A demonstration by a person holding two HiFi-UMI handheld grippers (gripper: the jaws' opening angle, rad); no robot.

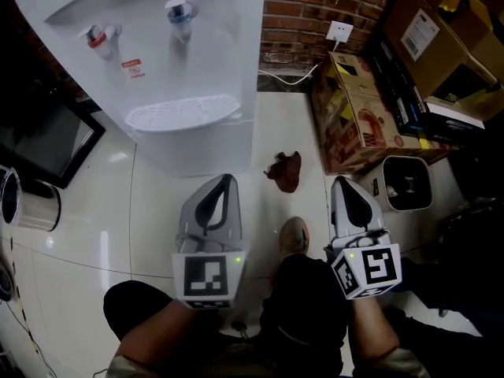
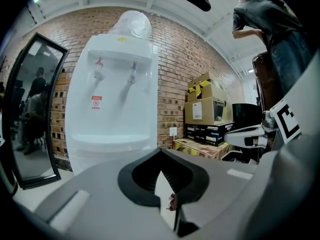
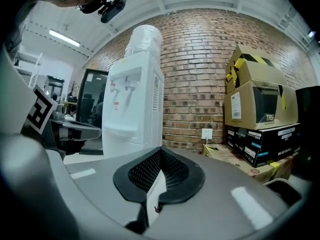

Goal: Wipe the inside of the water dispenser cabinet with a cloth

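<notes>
Two clenched empty claws, left claw (image 1: 223, 183) and right claw (image 1: 344, 186), before water dispenser (image 1: 169, 69); cloth (image 1: 285, 170) on floor (image 1: 150, 211), cardboard boxes (image 1: 356, 116) rightward.

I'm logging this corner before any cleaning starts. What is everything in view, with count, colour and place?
water dispenser: one, white, against the brick wall
taps: two, one red and one blue, on the dispenser's front
cloth: one, reddish brown, crumpled on the floor right of the dispenser's base
socket: one, white, on the brick wall
cardboard boxes: several, brown, along the right side
framed panel: one, black, left of the dispenser
shoe: one, tan, on the floor between the tongs
left tongs: one, grey, shut, empty
right tongs: one, grey, shut, empty
</notes>
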